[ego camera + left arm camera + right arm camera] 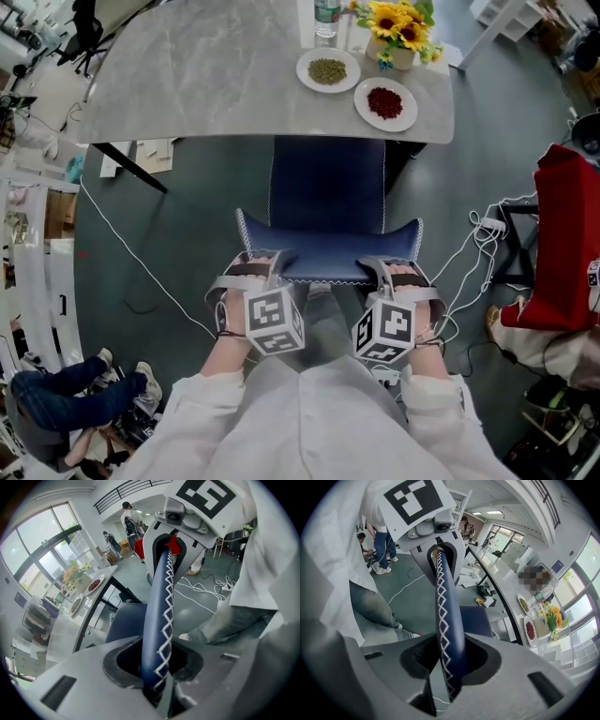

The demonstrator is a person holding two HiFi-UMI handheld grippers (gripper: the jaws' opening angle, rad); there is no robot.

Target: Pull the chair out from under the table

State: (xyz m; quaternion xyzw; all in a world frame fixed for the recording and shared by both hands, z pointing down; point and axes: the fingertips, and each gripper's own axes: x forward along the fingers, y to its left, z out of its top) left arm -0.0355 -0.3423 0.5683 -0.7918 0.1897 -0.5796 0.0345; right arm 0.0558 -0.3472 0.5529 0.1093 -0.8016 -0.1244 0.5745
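The dark blue chair (326,192) has its seat partly under the grey marble table (225,75), and its backrest (328,255), edged with white zigzag stitching, faces me. My left gripper (253,270) is shut on the left end of the backrest's top edge. My right gripper (397,274) is shut on the right end. In the left gripper view the padded backrest edge (159,592) runs up between the jaws of the left gripper (157,670). The right gripper view shows the same edge (446,602) clamped in the right gripper (451,665).
On the table stand a plate of green beans (328,70), a plate of red beans (385,103), a bottle (325,19) and sunflowers (398,23). White cables (480,234) lie on the floor at right, near a red object (567,248). A person (75,389) sits at lower left.
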